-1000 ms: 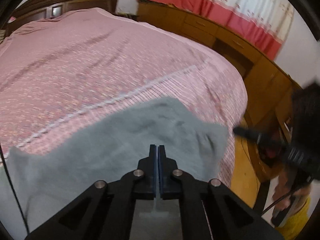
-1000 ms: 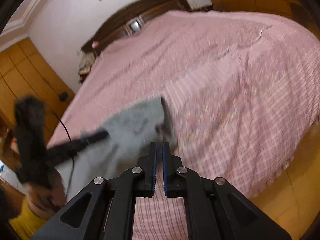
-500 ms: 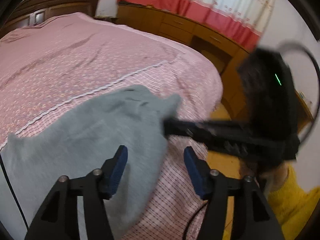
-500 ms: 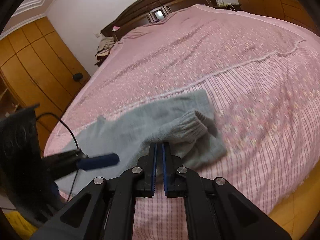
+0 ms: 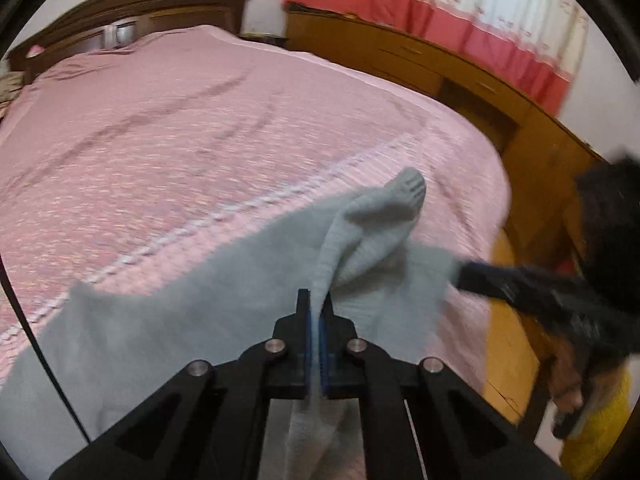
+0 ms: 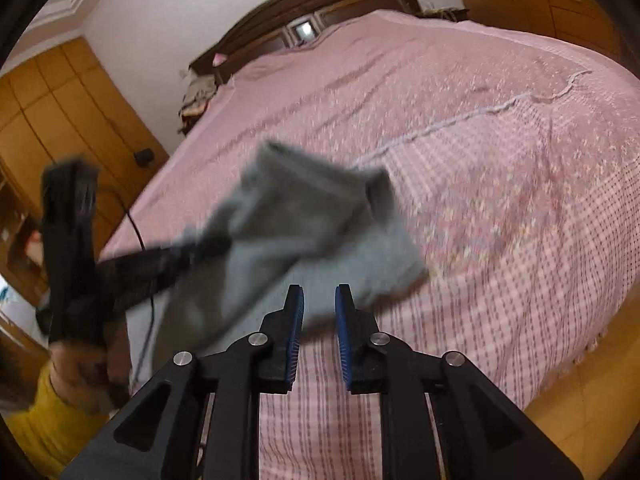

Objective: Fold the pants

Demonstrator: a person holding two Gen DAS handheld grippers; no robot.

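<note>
Grey knit pants point(image 5: 160, 320) lie on the pink bed point(image 5: 200, 140) near its foot edge. My left gripper point(image 5: 316, 296) is shut on a fold of the fabric, and a ribbed cuff point(image 5: 408, 188) stands up beyond its tips. In the right wrist view the lifted pants point(image 6: 320, 216) hang blurred from the left gripper point(image 6: 216, 242). My right gripper point(image 6: 319, 292) sits just short of the pants' near edge. Its jaws are opening, a small gap shows, and nothing is pinched between the blue pads. From the left wrist view, the right gripper point(image 5: 464, 276) touches the pants' right edge.
A wooden dresser point(image 5: 440, 72) under a red and white curtain runs along the bed's right side. A dark headboard point(image 6: 320, 4) and wooden wardrobe point(image 6: 60, 120) stand at the far end. Wooden floor point(image 6: 580, 380) lies past the bed's foot. A yellow sleeve point(image 6: 48, 412) shows.
The left gripper opened wide, then shut on a fold of the pants and raised it. The right gripper went from shut to slightly open. The pants are bunched higher.
</note>
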